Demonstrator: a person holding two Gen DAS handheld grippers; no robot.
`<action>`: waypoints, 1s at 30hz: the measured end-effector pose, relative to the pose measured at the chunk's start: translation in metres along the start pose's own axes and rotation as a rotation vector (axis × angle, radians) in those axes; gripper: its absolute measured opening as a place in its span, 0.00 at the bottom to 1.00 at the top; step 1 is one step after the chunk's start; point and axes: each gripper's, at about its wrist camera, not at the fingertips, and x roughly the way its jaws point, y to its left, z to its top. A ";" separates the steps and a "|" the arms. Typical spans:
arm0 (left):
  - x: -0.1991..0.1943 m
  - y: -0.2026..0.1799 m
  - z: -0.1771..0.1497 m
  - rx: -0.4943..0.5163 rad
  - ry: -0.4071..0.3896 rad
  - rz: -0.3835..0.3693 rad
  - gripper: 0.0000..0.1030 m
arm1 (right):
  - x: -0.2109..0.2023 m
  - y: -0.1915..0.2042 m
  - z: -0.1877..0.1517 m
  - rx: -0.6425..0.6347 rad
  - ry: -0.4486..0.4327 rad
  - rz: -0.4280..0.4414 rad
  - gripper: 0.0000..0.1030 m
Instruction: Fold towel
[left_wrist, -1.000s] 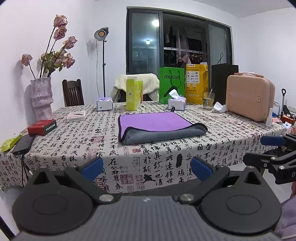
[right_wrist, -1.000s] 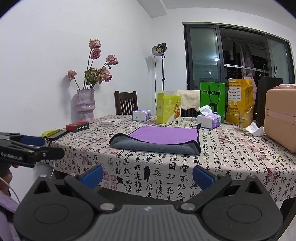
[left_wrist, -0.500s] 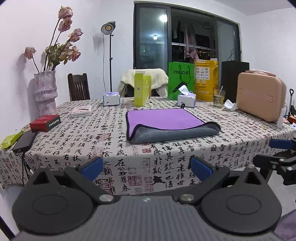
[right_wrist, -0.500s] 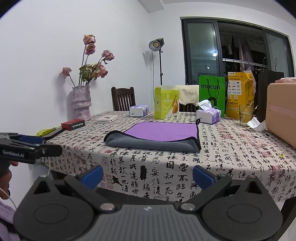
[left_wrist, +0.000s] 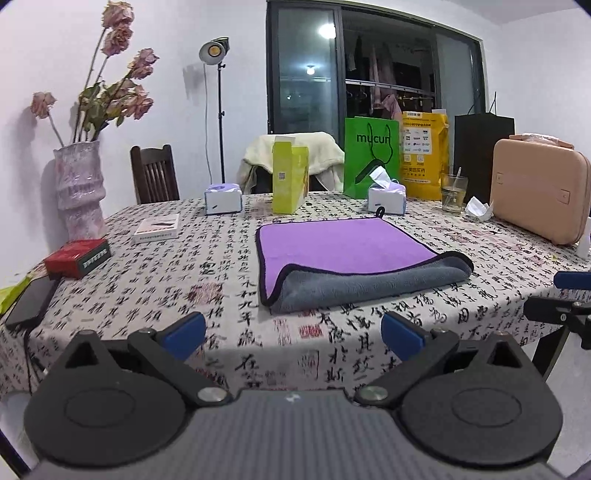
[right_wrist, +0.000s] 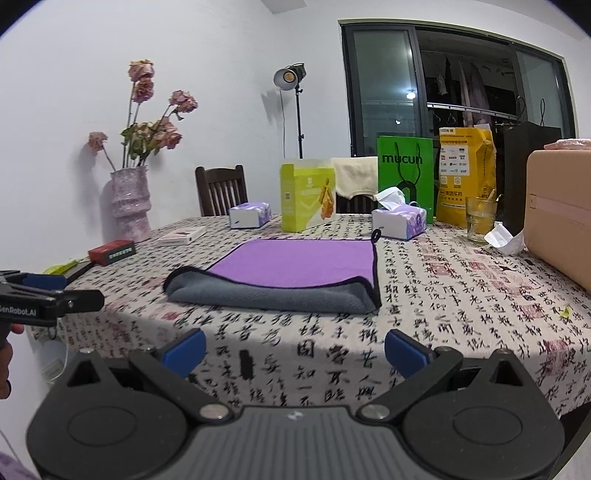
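Observation:
A towel (left_wrist: 347, 254), purple on one side and grey on the other, lies folded in half on the table with its grey fold toward me; it also shows in the right wrist view (right_wrist: 291, 275). A small hanging loop sits at its far corner. My left gripper (left_wrist: 293, 334) is open and empty, just short of the table's near edge. My right gripper (right_wrist: 295, 349) is open and empty, also at the near edge. Each gripper shows at the side of the other's view.
The table (left_wrist: 192, 280) wears a cloth printed with black characters. On it stand a vase of dried flowers (left_wrist: 79, 192), a red box (left_wrist: 77, 256), a phone (left_wrist: 31, 302), tissue packs (left_wrist: 386, 195), a yellow-green carton (left_wrist: 290, 179), a glass (left_wrist: 452, 194) and a pink case (left_wrist: 537, 192).
Both grippers have moved up and closer to the table; the towel now looks larger and sits lower in view. The towel has not moved.

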 end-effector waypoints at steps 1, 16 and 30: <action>0.005 0.000 0.002 0.005 0.001 -0.003 1.00 | 0.004 -0.002 0.002 0.001 -0.001 -0.003 1.00; 0.070 0.010 0.016 0.034 0.041 -0.040 1.00 | 0.062 -0.029 0.018 -0.019 0.014 -0.044 1.00; 0.132 0.008 0.030 0.080 0.071 -0.130 0.84 | 0.127 -0.048 0.034 -0.112 0.011 -0.021 0.90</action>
